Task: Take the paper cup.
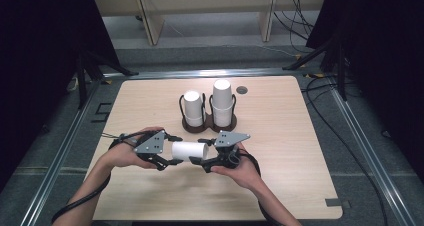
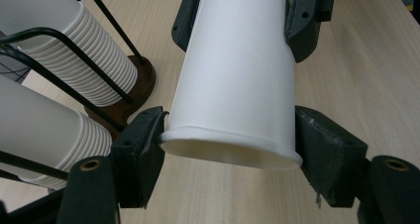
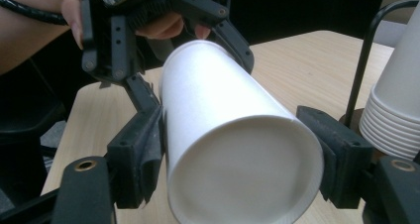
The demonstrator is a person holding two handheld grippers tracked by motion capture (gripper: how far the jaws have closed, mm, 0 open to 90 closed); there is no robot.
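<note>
Holding plain white cup (image 1: 189, 150) level | left gripper (image 1: 170, 159) clamped on it | right gripper (image 1: 199, 162) loose around it

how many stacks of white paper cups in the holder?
2: a shorter stack of white paper cups in the left wire cradle, a taller stack in the right. Individual cups can't be counted.

No readable text, label, brand or number appears on anything here.

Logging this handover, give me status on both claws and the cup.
Left claw clamped on the paper cup. Right claw around its other end, grip unclear. Cup racks behind, nothing blocking.
</note>
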